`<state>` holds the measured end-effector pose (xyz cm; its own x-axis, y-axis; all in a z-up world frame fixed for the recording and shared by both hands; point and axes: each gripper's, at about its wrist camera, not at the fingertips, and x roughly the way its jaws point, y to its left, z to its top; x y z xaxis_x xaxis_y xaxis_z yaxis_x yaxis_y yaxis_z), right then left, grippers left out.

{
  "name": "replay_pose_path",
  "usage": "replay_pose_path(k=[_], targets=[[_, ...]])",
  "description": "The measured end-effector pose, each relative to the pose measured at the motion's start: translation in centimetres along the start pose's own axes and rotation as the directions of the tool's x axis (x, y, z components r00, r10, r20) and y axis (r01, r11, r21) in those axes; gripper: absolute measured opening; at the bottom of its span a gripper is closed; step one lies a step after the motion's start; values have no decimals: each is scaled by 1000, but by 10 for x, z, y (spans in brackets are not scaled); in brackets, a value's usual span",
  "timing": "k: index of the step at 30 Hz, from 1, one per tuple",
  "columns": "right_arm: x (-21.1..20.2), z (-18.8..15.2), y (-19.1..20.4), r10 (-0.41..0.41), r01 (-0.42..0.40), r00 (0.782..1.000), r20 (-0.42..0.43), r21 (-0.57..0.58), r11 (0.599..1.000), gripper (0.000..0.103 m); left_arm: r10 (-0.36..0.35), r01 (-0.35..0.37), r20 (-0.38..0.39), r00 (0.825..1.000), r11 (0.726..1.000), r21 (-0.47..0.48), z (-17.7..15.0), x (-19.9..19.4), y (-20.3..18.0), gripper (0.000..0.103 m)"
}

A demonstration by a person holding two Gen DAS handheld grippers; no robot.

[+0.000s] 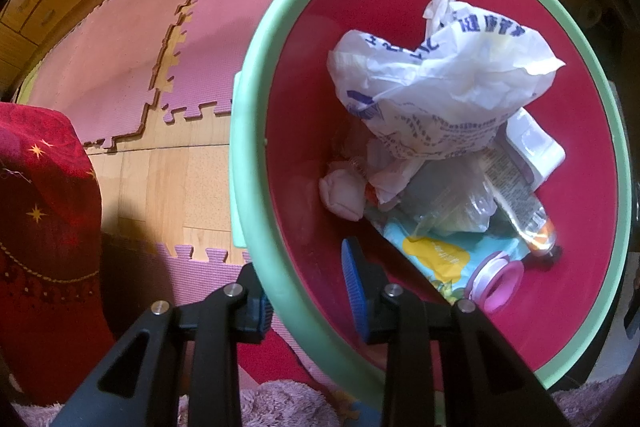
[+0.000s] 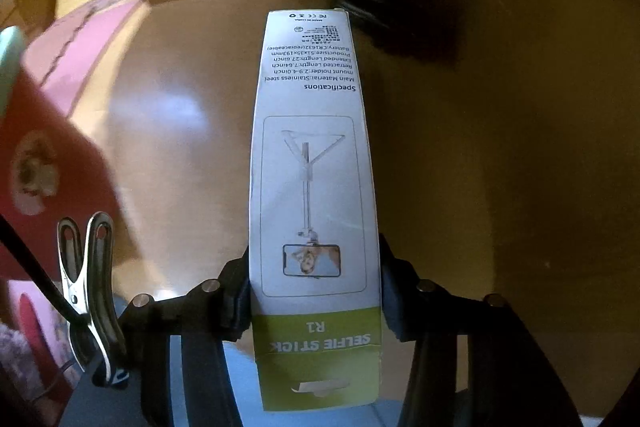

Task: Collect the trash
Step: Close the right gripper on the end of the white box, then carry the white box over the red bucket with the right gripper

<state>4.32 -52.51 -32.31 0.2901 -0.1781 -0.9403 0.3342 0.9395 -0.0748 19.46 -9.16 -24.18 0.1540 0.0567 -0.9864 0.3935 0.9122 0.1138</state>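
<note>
Over wood floor, right hand-held gripper (image 2: 314, 291) clamps selfie-stick box (image 2: 312, 155).

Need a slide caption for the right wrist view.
Right tool grips a selfie stick box lengthwise above the wooden floor.

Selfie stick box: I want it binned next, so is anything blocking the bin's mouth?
Nothing visible does. The bin is open-topped; a white plastic bag lies inside below the rim. The left claw grips the near rim.

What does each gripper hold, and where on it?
Left gripper clamps the bin by its green rim; right gripper holds the selfie stick box across its sides near the green end.
</note>
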Motion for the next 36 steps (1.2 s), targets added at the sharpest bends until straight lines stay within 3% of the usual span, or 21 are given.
replay_pose_path(k=[6, 15, 19, 21, 28, 32, 36], targets=[[-50, -8, 45, 110, -106, 993, 39, -80, 991, 51, -5, 5, 0, 1000, 1000, -2, 0, 0, 1, 32], [-130, -20, 96, 243, -213, 963, 115, -229, 950, 51, -7, 7, 4, 1000, 1000, -7, 1, 1, 2, 32], [-168, -12, 122, 290, -232, 947, 138, -328, 916, 51, -8, 8, 6, 1000, 1000, -9, 0, 1, 1, 32], [-166, 9, 137, 313, -247, 940, 135, -364, 898, 51, -9, 9, 6, 1000, 1000, -10, 0, 1, 1, 32], [-178, 52, 194, 365, -333, 930, -27, -480, 812, 51, -18, 18, 7, 1000, 1000, -13, 0, 0, 1, 32], [-152, 70, 243, 314, -342, 938, -147, -540, 769, 51, -27, 27, 9, 1000, 999, -17, 0, 0, 2, 32], [-135, 70, 257, 233, -352, 933, -274, -569, 743, 51, -41, 41, 5, 999, 999, -25, 0, 1, 4, 32]])
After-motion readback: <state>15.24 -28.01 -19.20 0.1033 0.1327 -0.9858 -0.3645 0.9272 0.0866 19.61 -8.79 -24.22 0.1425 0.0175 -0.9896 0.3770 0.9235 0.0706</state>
